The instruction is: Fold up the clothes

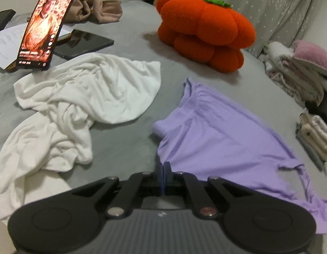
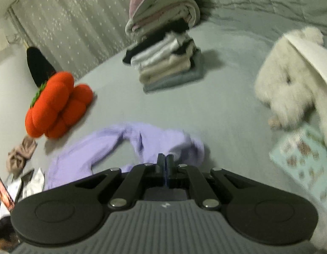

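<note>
A lilac garment point(image 1: 222, 135) lies spread on the grey bed, its gathered waistband toward the far side. My left gripper point(image 1: 164, 166) is shut on its near left edge. In the right wrist view the same lilac garment point(image 2: 112, 146) is bunched, and my right gripper point(image 2: 165, 158) is shut on its near edge. A crumpled white garment point(image 1: 79, 99) lies to the left of the lilac one, untouched.
An orange pumpkin cushion point(image 1: 203, 27) sits beyond the clothes. A lit phone point(image 1: 44, 27) on a stand, a dark tablet point(image 1: 85, 42) and papers are at far left. Stacks of folded clothes point(image 2: 167, 65) stand farther back. A white plush toy point(image 2: 290, 84) and a book point(image 2: 305, 160) lie right.
</note>
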The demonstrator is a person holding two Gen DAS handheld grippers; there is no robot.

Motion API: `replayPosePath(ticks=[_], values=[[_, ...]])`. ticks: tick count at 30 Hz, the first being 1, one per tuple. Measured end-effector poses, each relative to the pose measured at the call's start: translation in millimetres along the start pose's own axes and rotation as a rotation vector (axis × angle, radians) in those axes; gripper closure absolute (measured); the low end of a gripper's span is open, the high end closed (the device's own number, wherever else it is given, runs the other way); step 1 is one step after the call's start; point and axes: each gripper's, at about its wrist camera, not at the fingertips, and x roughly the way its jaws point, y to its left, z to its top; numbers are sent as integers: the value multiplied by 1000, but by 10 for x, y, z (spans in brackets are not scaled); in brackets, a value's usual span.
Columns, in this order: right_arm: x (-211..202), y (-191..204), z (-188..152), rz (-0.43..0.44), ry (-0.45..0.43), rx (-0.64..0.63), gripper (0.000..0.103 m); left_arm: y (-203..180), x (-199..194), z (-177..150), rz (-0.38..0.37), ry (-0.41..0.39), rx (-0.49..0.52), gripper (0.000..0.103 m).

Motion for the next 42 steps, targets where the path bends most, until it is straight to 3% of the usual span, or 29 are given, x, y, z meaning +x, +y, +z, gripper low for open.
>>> replayPosePath(ticks=[3,8,10,12,14,18,21,22,30,42], values=[[14,9,-293,-29,56,-22,101,12,22,-40,70,-4,51,103],[113,-19,-698,-74,152,-54,101,55,-26,-75,60,18,55,99],[173,-59,-804,-87,183,-58,101,25,-66,-88,42,22,65,87],[179,-65,-827,-84,187,-70,101,-39,-121,-115,22,23,81,53],[149,-63,-805,-71,176,-76,92,-133,-167,-153,-5,18,102,45],[60,-85,-763,-55,144,-77,88,-400,-237,-270,-70,40,139,32],[9,-156,-762,-56,116,-49,58,-647,-273,-378,-109,51,180,21],[-6,-177,-767,-53,108,-41,57,-746,-276,-416,-122,55,199,17],[-111,-323,-800,-61,71,-25,56,-1623,-233,-711,-264,134,371,14],[-249,-596,-701,-43,43,42,49,-2916,-256,-1146,-444,152,595,16]])
